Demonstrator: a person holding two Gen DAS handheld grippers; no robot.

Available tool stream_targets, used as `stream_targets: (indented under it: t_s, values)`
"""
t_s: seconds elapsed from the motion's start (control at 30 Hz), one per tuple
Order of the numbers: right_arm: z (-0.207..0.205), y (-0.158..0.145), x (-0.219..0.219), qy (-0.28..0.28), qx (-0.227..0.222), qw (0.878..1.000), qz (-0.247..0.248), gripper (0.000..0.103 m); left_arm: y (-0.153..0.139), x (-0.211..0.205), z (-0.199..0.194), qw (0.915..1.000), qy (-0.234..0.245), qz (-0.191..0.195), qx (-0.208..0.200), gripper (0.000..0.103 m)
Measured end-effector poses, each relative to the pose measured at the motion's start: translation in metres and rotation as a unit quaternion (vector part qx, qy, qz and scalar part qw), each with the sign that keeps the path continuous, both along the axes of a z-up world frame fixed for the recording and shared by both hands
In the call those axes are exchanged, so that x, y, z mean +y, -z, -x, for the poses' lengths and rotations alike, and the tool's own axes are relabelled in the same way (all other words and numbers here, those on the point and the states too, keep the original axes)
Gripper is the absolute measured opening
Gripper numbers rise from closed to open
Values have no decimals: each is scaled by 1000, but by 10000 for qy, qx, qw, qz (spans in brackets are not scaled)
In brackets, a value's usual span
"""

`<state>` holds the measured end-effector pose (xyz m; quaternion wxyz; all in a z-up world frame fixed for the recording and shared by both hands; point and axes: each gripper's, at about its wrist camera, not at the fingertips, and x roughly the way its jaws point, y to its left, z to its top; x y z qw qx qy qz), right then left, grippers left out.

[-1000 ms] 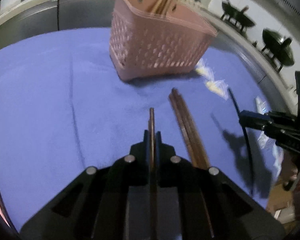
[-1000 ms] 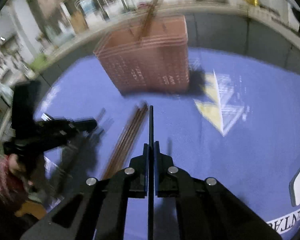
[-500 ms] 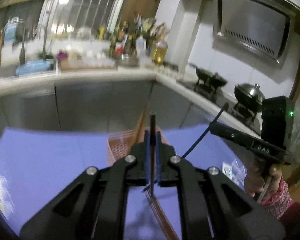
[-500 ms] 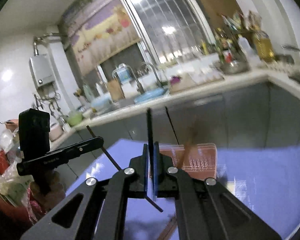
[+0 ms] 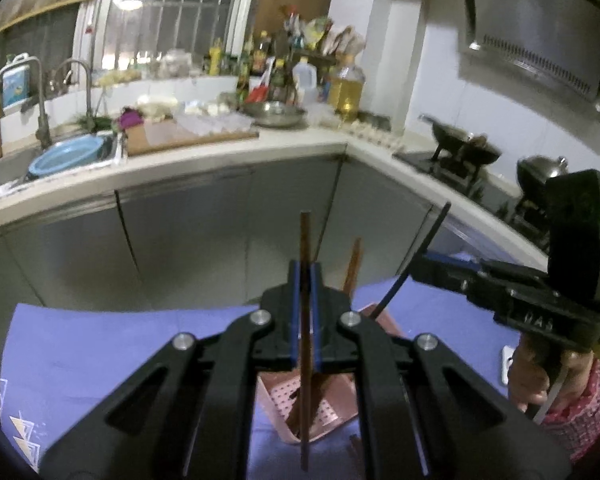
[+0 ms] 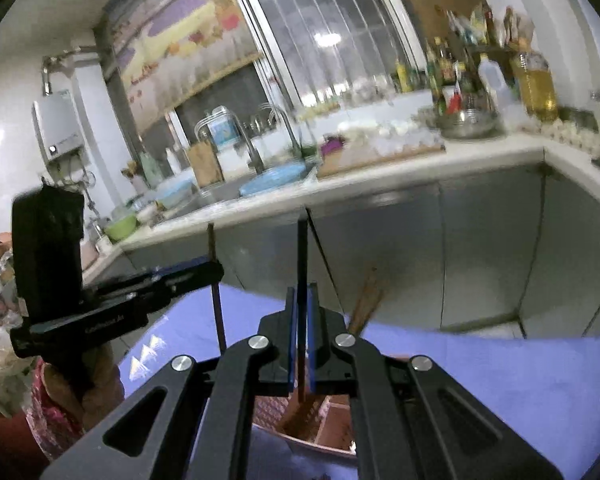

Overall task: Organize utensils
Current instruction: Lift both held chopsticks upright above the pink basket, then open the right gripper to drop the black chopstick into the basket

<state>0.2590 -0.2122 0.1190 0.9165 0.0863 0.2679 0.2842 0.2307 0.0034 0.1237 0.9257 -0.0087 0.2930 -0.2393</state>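
Note:
My left gripper point(image 5: 305, 276) is shut on a brown wooden chopstick point(image 5: 305, 240) held upright above the pink perforated basket point(image 5: 332, 412). My right gripper point(image 6: 301, 300) is shut on a black chopstick point(image 6: 302, 248), also upright over the basket point(image 6: 332, 428). Brown chopsticks point(image 5: 354, 264) stand in the basket and also show in the right wrist view point(image 6: 366, 298). Each view shows the other gripper: the right one point(image 5: 428, 264) holds its black chopstick at a slant, the left one point(image 6: 214, 270) holds its brown one upright.
The basket stands on a purple cloth point(image 5: 100, 344) over the table. Behind it runs a grey cabinet and white counter point(image 5: 204, 168) with a sink, blue basin, bottles and a stove with pans point(image 5: 464, 148). The person's hand point(image 5: 540, 376) is at right.
Both grippers have lifted from the cloth and tipped up, bringing their chopsticks upright above the basket. The view now faces the kitchen counter instead of the table.

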Motion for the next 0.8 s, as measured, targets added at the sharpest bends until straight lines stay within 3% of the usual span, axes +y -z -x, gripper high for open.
stream_targets:
  t_s: [0.1,0.3,0.57,0.67,0.73,0.8]
  values:
    - [-5,28,10,-92,290,9994,170,5,4,1,-7,9999,9,94,92,4]
    - [-8,58,20,40,511,9969,599,6,-23,3,6,9995,61,224,-215,4]
    - [5,42,-11,506,264,9983,127,12,-62,7,20,9967,-39,389,-710,4]
    - [13,36,-19,626,115,9980,21,28,-72,7,19,9953,-105,401,-871,4]
    - [19,37,-23,693,55,9976,-62,46,-75,5,15,9948,-120,401,-929,4]
    - [23,38,-26,703,25,9975,-116,48,-74,1,12,9949,-122,313,-955,4]
